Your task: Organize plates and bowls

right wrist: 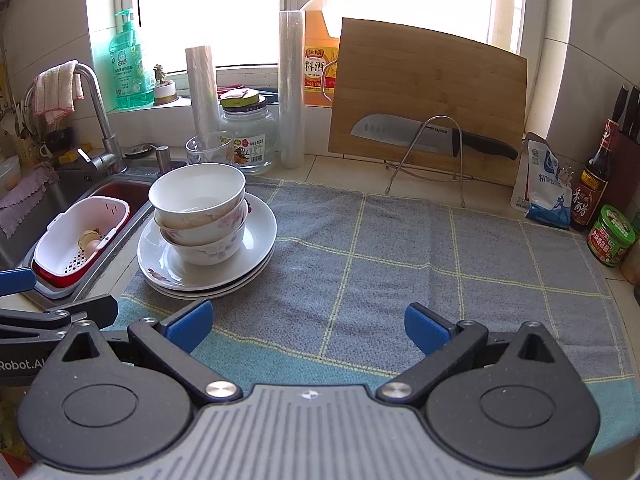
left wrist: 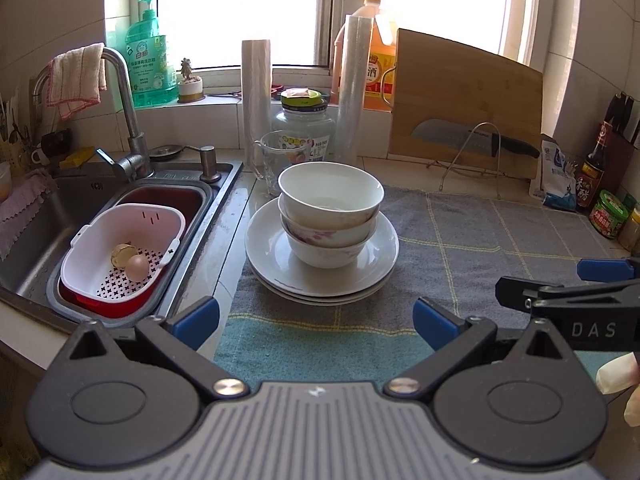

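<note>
Both tools hover low over the tabletop [right wrist: 344,168], and nothing is gripped. The left gripper [left wrist: 316,320] has its blue fingers [left wrist: 198,320] spread wide, empty, aimed straight at the dishes. The right gripper [right wrist: 308,324] sits just right of it, fingers [right wrist: 424,326] equally wide apart, over bare cloth. The stack of bowls [left wrist: 330,216], three nested upright, stands on a pile of white plates [left wrist: 276,276] at the left edge of the grey checked cloth [right wrist: 400,260], just right of the sink [left wrist: 36,256]. In the sink, a white strainer basket [left wrist: 100,248] holds two eggs [left wrist: 130,262]. Far behind the dishes stand a glass mug [left wrist: 276,156] and a jar [left wrist: 304,128]; a knife [right wrist: 432,136] rests against the cutting board [right wrist: 432,80] at the far right.
</note>
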The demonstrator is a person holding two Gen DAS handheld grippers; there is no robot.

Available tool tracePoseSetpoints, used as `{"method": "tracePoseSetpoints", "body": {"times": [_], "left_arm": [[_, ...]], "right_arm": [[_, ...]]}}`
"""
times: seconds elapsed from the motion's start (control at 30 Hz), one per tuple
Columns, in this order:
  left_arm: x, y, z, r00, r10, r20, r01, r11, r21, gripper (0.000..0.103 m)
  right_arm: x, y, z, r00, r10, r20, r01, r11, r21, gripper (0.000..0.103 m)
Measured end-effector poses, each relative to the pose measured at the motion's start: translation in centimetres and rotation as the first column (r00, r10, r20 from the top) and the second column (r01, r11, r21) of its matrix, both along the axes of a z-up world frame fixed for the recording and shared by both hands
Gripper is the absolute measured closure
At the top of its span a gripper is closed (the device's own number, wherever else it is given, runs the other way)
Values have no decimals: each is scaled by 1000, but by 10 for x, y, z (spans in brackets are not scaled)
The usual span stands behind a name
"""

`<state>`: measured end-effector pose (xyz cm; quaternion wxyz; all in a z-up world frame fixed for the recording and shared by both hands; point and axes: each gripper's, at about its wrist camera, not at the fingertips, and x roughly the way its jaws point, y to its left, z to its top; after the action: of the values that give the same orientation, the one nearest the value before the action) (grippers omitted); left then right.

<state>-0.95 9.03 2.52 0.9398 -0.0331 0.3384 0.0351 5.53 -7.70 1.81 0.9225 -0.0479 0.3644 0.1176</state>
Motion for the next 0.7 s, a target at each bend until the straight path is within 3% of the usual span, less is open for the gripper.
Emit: {"method": "tracePoseSetpoints", "body": {"times": [0.7], "left_arm": [[0,1,0,1000,-2,-3,2,1000,-1,1]], "right_arm": [[1,4,1,1000,3,3,-3,1000,-15,0]]}}
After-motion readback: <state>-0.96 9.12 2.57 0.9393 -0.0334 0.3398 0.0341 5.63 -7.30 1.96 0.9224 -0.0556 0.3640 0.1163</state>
